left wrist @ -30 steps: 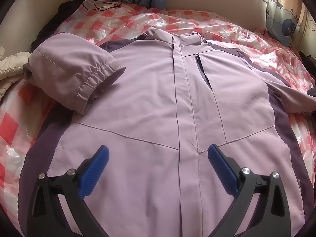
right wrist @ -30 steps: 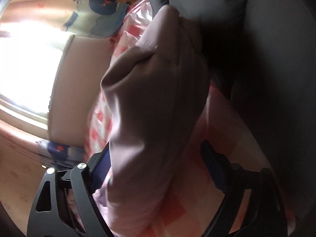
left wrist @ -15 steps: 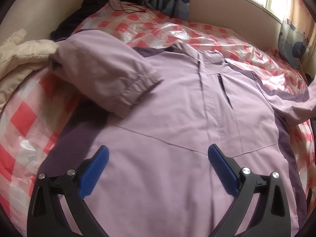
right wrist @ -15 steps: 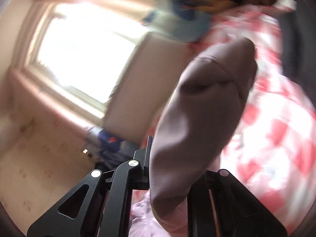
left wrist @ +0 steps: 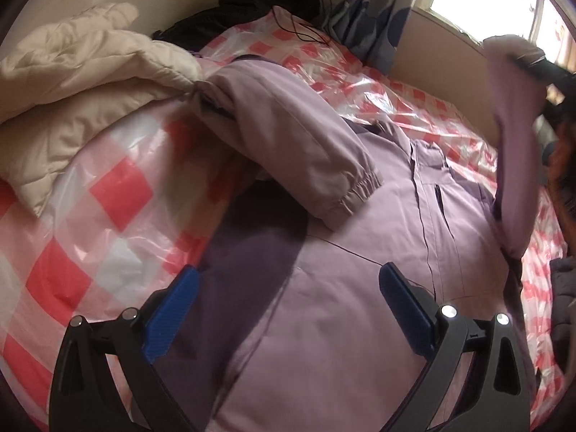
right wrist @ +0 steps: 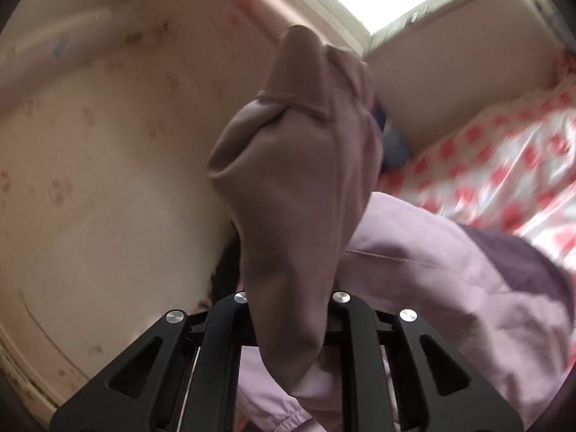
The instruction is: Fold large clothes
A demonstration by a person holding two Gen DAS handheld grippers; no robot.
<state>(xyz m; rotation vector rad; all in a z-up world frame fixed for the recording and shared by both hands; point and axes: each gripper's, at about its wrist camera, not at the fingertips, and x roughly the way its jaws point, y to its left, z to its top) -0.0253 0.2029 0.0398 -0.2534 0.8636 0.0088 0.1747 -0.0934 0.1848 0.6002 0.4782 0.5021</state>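
Note:
A lilac jacket (left wrist: 360, 280) with dark purple side panels lies front up on the bed. One sleeve (left wrist: 295, 147) is folded across its chest, cuff toward the zipper. My left gripper (left wrist: 288, 309) is open and empty, low over the jacket's lower part. My right gripper (right wrist: 291, 309) is shut on the other sleeve (right wrist: 298, 180) and holds it raised in the air. That lifted sleeve (left wrist: 511, 144) and the right gripper (left wrist: 532, 66) show at the right of the left wrist view.
The bed has a red and white checked cover under clear plastic (left wrist: 108, 198). A cream quilt (left wrist: 82, 82) is bunched at the left. Dark clothes (left wrist: 259, 3) and a cable lie by the far wall. A dark garment (left wrist: 561, 288) lies at the right edge.
My right gripper closed on the sleeve and lifted it up off the bed. The left gripper swung toward the left, staying open over the jacket.

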